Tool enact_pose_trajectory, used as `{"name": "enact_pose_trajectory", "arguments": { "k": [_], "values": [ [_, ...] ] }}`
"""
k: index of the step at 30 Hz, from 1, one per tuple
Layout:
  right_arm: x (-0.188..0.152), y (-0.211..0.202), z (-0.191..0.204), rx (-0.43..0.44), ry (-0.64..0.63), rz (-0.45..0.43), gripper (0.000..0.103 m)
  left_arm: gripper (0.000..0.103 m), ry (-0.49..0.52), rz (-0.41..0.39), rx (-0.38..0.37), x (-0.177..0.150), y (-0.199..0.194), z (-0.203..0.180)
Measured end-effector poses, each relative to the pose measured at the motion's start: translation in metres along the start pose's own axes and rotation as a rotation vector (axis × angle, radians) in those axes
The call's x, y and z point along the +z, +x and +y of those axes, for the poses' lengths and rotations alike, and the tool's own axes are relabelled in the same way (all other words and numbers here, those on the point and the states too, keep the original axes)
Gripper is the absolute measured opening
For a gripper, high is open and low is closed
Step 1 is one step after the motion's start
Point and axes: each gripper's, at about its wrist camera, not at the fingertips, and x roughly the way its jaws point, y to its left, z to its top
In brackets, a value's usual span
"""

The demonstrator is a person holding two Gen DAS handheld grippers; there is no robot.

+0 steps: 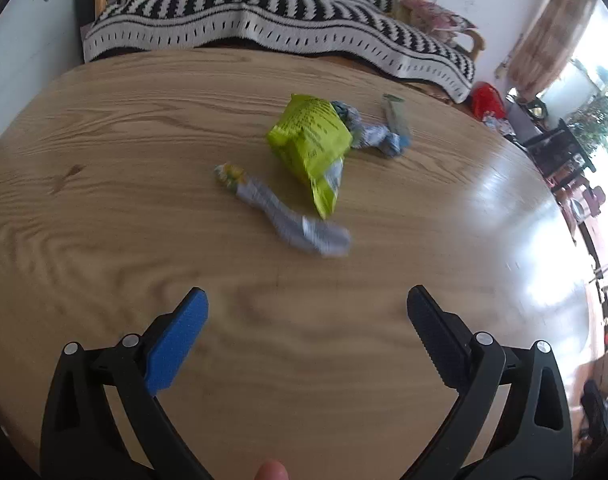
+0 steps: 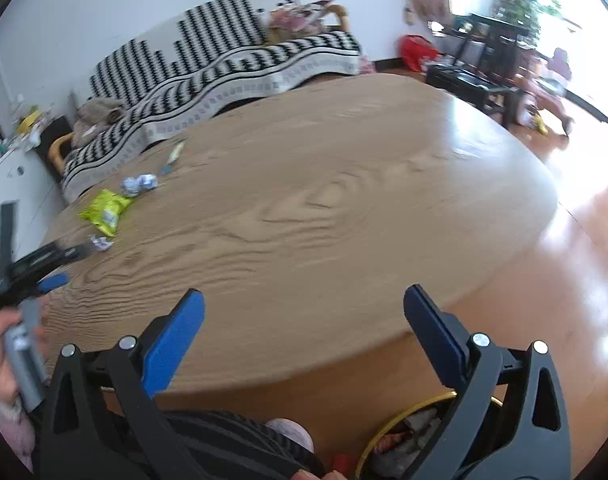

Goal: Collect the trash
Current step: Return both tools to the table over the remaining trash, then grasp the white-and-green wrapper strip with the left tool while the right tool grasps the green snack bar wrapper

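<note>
A lime-green snack bag (image 1: 310, 144) lies crumpled on the round wooden table (image 1: 104, 160). A twisted silver wrapper (image 1: 282, 212) lies just in front of it, a crumpled blue-white wrapper (image 1: 378, 136) behind it, and a thin stick wrapper (image 1: 396, 114) farther back. My left gripper (image 1: 306, 308) is open and empty, a short way in front of the silver wrapper. My right gripper (image 2: 304, 308) is open and empty over the table's near edge. In the right wrist view the green bag (image 2: 104, 210) and wrappers (image 2: 140, 183) lie far left, beside the left gripper (image 2: 54, 266).
A trash bin with a yellow rim (image 2: 408, 436) holding wrappers stands on the floor below the table edge. A sofa with a black-and-white blanket (image 1: 264, 20) stands behind the table. Dark furniture (image 2: 476, 72) and a red bag (image 2: 416, 50) are at the right.
</note>
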Motion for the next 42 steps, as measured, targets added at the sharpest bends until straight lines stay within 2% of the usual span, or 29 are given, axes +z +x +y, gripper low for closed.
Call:
{"name": "enact_pose_trajectory", "arguments": {
  "k": [5, 12, 15, 20, 22, 27, 32, 39, 42],
  "values": [
    [0.007, 0.017, 0.021, -0.005, -0.079, 0.016, 0.096, 0.097, -0.001, 0.021, 0.033, 0.024, 0.031, 0.004],
    [0.024, 0.061, 0.038, 0.01, -0.118, 0.046, 0.096, 0.097, -0.025, 0.001, 0.056, 0.023, 0.022, 0.042],
    [0.041, 0.078, 0.06, 0.031, -0.151, 0.034, 0.096, 0.097, -0.009, 0.004, 0.058, 0.023, 0.022, 0.05],
    [0.088, 0.112, 0.1, 0.029, -0.186, -0.005, 0.096, 0.097, 0.111, -0.034, 0.116, 0.023, 0.029, 0.049],
    [0.104, 0.127, 0.113, 0.039, -0.178, -0.002, 0.096, 0.097, 0.132, -0.041, 0.139, 0.025, 0.033, 0.049],
    [0.139, 0.171, 0.144, 0.052, -0.158, 0.012, 0.096, 0.097, 0.157, -0.054, 0.13, 0.033, 0.036, 0.055],
    [0.167, 0.219, 0.175, 0.038, -0.19, 0.047, 0.096, 0.097, 0.181, -0.066, 0.152, 0.039, 0.04, 0.061],
    [0.199, 0.276, 0.211, 0.027, -0.229, 0.093, 0.096, 0.097, 0.167, -0.062, 0.132, 0.042, 0.041, 0.064],
    [0.205, 0.295, 0.223, 0.015, -0.25, 0.109, 0.096, 0.097, 0.128, -0.046, 0.025, 0.043, 0.035, 0.064]
  ]
}}
